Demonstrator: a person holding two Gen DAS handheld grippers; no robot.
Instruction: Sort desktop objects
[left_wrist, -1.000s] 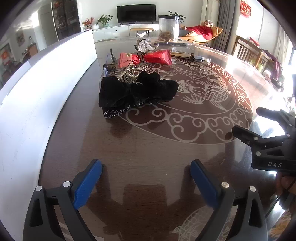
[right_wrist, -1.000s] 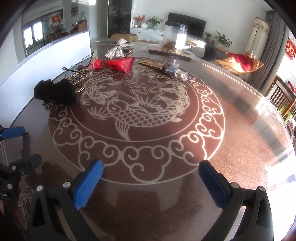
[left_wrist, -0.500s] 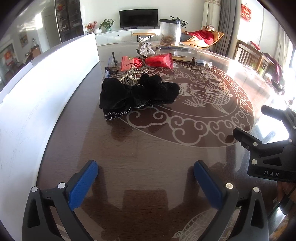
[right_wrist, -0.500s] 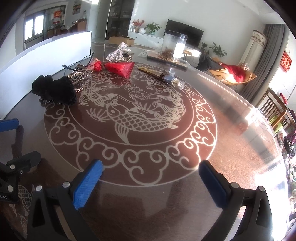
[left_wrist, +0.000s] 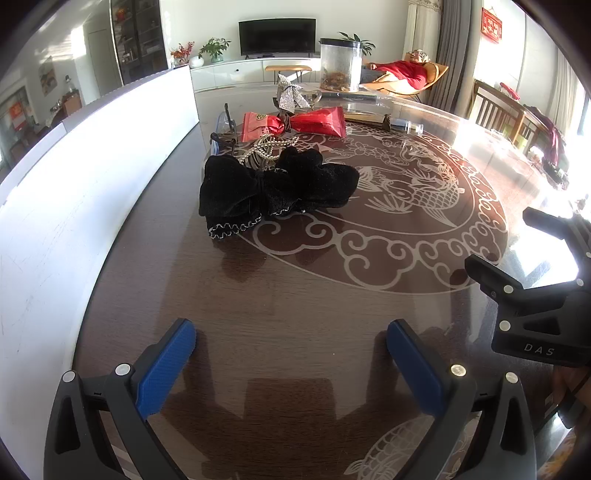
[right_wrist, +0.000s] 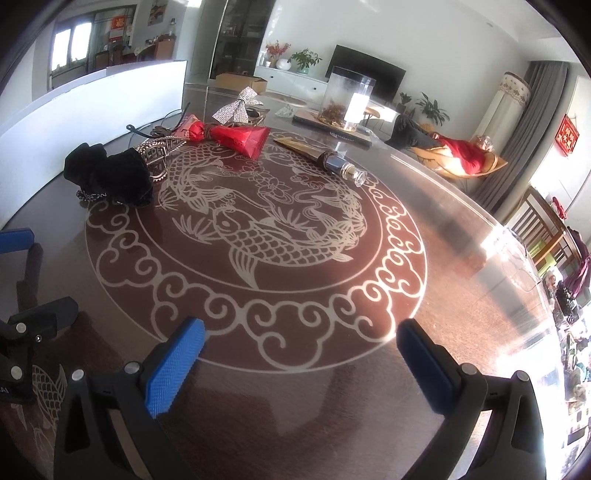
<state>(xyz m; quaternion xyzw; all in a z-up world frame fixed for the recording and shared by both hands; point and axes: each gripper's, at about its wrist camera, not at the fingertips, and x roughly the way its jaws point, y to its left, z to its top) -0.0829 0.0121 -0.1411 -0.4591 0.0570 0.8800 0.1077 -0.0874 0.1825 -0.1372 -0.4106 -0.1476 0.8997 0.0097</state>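
Both grippers hang wide and empty over the near table (left_wrist: 295, 314), left gripper (left_wrist: 291, 354) aimed at the black velvet bow (left_wrist: 273, 188), probably the first pick. Right gripper (right_wrist: 301, 354) waits beside it; 1 red packet (left_wrist: 295, 123) lies behind the bow.

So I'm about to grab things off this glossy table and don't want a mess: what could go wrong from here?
The black velvet bow lies against the beaded chain; lifting it with the left gripper may drag the chain along. The small glass bottle lies on its side on the slick table, so a nudge from the right gripper could send it rolling. Glare near the table's bright edge may hide things there.
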